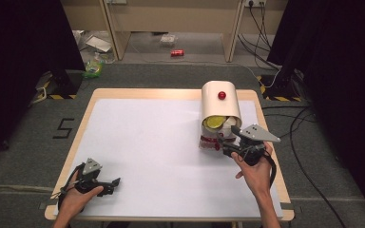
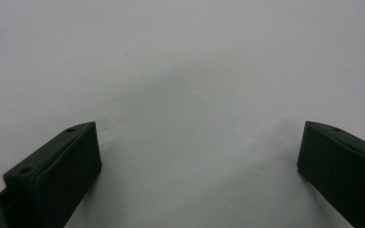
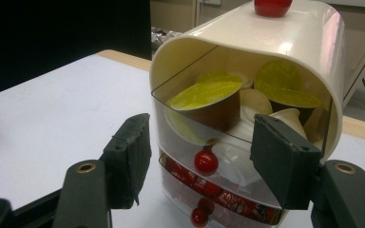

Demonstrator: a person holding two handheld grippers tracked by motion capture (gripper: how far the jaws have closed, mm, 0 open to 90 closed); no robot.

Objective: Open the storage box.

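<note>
A cream drawer box with a red knob on top stands at the table's far right. Its clear upper drawer holds several yellow-green lidded capsules and white cups, and its small red knob faces me. The lower drawer holds red packets. My right gripper is just in front of the drawers. Its jaws stand apart on either side of the upper knob without touching it. My left gripper rests near the front left edge, open over bare white surface.
The table has a white sheet on it with a wooden rim showing around it. Beyond the far edge, a red can and litter lie on the floor under a wooden bench. Cables run along the floor at right.
</note>
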